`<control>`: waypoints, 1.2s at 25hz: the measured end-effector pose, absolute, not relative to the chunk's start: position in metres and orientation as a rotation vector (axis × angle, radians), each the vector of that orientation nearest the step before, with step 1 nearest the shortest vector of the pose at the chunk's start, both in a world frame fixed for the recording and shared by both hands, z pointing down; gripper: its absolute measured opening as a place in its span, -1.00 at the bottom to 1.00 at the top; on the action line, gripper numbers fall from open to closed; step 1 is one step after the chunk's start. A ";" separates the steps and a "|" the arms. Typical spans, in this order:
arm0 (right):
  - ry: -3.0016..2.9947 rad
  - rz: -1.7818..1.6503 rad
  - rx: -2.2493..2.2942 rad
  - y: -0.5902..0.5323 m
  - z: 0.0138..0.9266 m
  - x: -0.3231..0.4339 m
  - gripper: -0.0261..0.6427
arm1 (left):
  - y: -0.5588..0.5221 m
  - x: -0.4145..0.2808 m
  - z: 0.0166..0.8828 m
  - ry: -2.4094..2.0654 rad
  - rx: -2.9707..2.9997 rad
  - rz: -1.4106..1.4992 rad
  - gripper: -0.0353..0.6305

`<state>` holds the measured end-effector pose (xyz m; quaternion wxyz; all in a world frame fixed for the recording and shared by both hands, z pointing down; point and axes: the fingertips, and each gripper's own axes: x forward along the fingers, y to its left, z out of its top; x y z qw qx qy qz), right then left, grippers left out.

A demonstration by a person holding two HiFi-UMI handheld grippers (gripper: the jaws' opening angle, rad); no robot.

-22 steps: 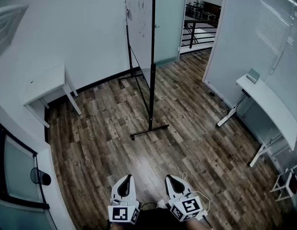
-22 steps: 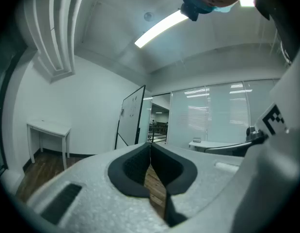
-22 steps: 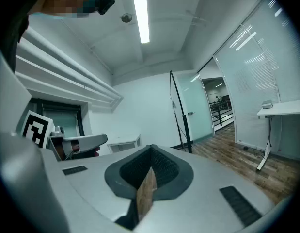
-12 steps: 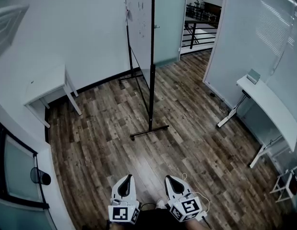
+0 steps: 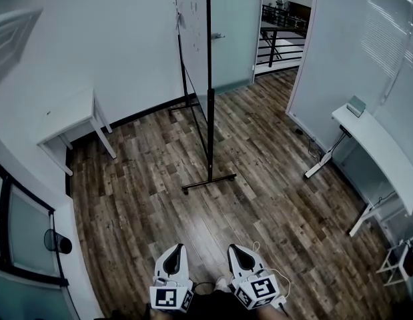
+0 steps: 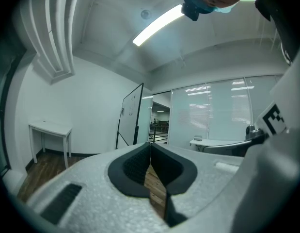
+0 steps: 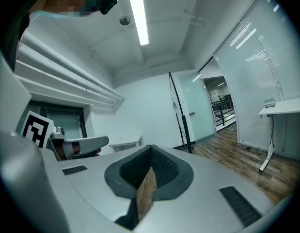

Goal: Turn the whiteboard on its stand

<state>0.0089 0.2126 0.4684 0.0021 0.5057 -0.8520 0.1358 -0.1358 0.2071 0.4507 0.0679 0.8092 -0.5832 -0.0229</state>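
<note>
Head view: best to walk up before opening either jaw, then take the frame's edge. The whiteboard stands edge-on across the floor, well apart from the left hand-held gripper and right hand-held gripper.
Left gripper view: jaws together, empty, board far ahead.
Right gripper view: jaws likewise closed on nothing.

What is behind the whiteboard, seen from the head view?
Behind the whiteboard are a white wall and, to its right, a frosted glass door. The strip of wall directly behind the board is covered.
</note>
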 end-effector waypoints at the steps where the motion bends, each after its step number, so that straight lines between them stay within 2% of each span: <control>1: -2.680 0.426 1.578 0.213 0.469 0.012 -0.89 | 0.207 -0.133 0.451 -1.764 2.436 -0.067 -0.84; 17: -2.737 0.417 1.497 0.201 0.474 0.043 -0.89 | 0.203 -0.098 0.460 -1.813 2.390 -0.049 -0.84; 30: -2.718 0.395 1.546 0.129 0.479 0.048 -0.89 | 0.122 -0.094 0.468 -1.785 2.411 -0.078 -0.84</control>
